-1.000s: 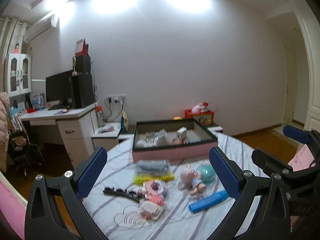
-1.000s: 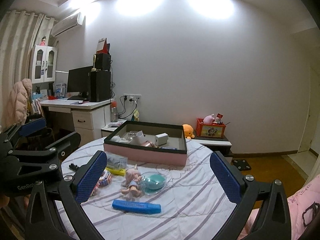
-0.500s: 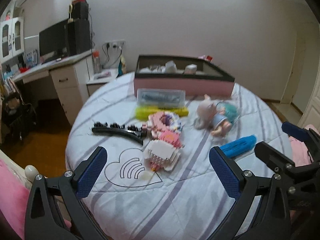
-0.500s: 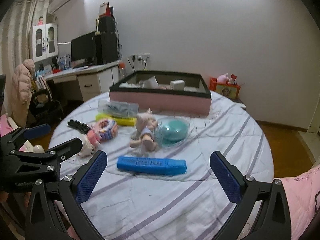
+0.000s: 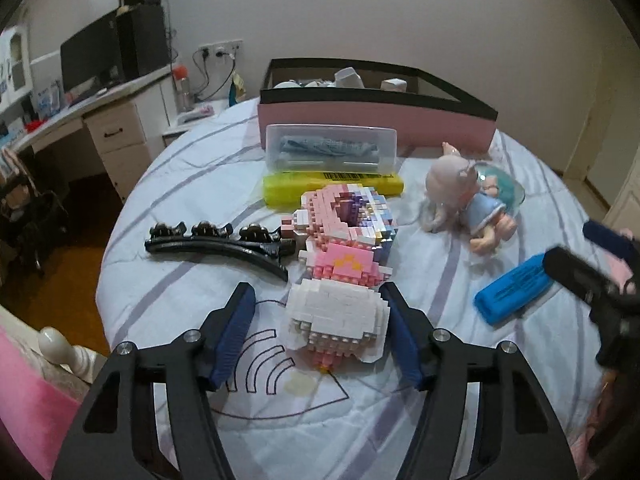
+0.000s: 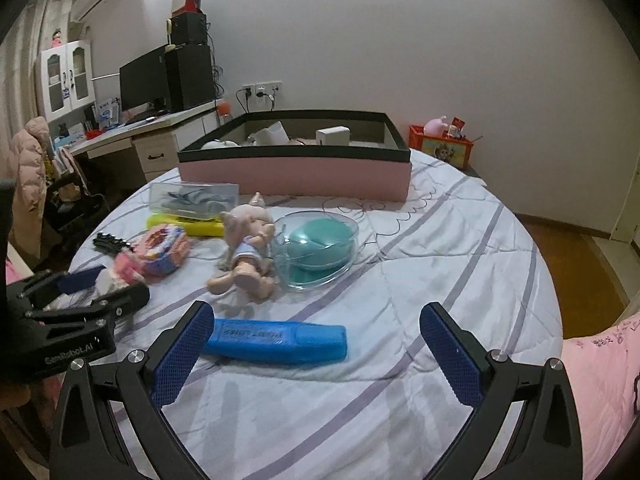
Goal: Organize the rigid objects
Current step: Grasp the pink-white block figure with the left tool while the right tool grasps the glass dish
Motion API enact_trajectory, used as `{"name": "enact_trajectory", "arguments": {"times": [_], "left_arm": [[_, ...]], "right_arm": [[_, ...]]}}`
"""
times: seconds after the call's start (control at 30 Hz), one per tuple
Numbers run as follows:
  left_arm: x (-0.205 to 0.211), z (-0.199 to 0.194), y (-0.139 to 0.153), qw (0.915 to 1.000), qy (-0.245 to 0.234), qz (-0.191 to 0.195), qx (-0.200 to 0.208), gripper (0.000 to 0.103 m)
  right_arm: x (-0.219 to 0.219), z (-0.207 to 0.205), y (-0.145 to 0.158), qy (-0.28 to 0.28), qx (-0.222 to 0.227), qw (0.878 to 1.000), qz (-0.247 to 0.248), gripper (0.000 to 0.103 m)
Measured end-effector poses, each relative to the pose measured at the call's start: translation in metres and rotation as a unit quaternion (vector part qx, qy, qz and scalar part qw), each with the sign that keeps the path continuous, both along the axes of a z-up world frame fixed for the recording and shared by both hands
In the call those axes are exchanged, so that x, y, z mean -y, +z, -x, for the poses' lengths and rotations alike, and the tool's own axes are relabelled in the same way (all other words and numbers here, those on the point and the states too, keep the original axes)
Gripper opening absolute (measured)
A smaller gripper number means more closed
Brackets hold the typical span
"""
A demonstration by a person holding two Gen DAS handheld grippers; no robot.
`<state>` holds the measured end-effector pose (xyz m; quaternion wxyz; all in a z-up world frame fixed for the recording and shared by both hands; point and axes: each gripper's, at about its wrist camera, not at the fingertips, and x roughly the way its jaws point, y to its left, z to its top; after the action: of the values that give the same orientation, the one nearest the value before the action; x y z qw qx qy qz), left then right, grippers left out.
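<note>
A pink and white brick-built toy [image 5: 340, 276] lies on the round bed. My left gripper [image 5: 318, 330] is open, its jaws on either side of the toy's white end; the right pad looks close to or touching it. It also shows in the right wrist view [image 6: 86, 284]. A blue case [image 6: 276, 340] lies flat just ahead of my open, empty right gripper [image 6: 316, 354]. A doll [image 6: 248, 248], a clear dish with a teal insert [image 6: 320, 246], a black hair clip [image 5: 216, 242], a clear box [image 5: 330, 152] and a yellow case [image 5: 332, 188] lie around.
A pink storage box with a black rim [image 6: 296, 168] stands at the far side of the bed, holding small white items. A desk with a monitor [image 6: 144, 84] stands at the left. A red toy crate [image 6: 440, 146] is behind the bed. Wooden floor surrounds the bed.
Both grippers have dropped down and forward toward the bed. The left jaws have narrowed around the brick toy. The right gripper has come closer to the blue case.
</note>
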<state>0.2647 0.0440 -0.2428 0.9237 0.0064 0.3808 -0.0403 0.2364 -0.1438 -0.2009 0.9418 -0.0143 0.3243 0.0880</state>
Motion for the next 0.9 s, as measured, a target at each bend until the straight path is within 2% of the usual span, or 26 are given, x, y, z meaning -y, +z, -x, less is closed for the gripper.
{"name": "enact_trajectory", "arguments": {"times": [0.07, 0.1, 0.4, 0.47, 0.63, 0.9], "left_arm": [[0.002, 0.0, 0.002, 1.0, -0.006, 0.002, 0.005, 0.048], [0.002, 0.001, 0.004, 0.9999, -0.009, 0.006, 0.007, 0.044], [0.009, 0.004, 0.023, 0.9991, -0.033, 0.011, 0.025, 0.044], [0.01, 0.004, 0.028, 0.9989, -0.037, 0.012, 0.026, 0.044], [0.014, -0.003, 0.032, 0.9985, -0.045, 0.015, 0.028, 0.044], [0.017, -0.021, 0.033, 0.9984, -0.048, 0.021, 0.021, 0.044]], "right_arm": [[0.003, -0.006, 0.0, -0.002, -0.003, 1.0, -0.003, 0.103], [0.003, -0.008, 0.0, -0.004, -0.003, 1.0, -0.002, 0.103], [0.008, -0.04, 0.001, -0.024, -0.029, 0.999, 0.027, 0.103], [0.009, -0.052, -0.001, -0.028, -0.047, 0.998, 0.037, 0.103], [0.006, -0.077, -0.01, 0.0, -0.085, 0.996, 0.027, 0.103], [-0.001, -0.107, -0.018, 0.014, -0.119, 0.993, 0.013, 0.103]]}}
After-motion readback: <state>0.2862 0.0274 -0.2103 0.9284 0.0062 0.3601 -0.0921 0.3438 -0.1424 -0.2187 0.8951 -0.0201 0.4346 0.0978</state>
